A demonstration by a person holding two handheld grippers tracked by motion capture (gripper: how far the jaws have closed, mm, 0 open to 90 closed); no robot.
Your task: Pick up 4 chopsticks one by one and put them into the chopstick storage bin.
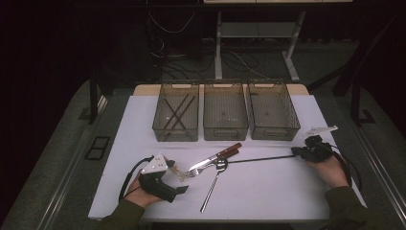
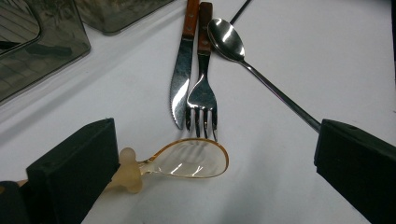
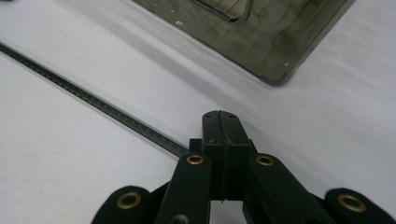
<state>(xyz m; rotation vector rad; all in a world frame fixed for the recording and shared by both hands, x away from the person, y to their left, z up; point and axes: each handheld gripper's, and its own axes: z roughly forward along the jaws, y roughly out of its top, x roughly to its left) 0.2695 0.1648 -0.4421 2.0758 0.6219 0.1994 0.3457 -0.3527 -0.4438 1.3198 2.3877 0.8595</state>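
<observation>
The right gripper (image 1: pixel 299 151) clamps a thin black rod (image 1: pixel 261 158) lying level, pointing left.

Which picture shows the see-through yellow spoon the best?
The left gripper view. There the clear amber spoon lies close up on the white table, its bowl just below the fork tines. In the high view it is a small pale shape beside the left gripper.
</observation>
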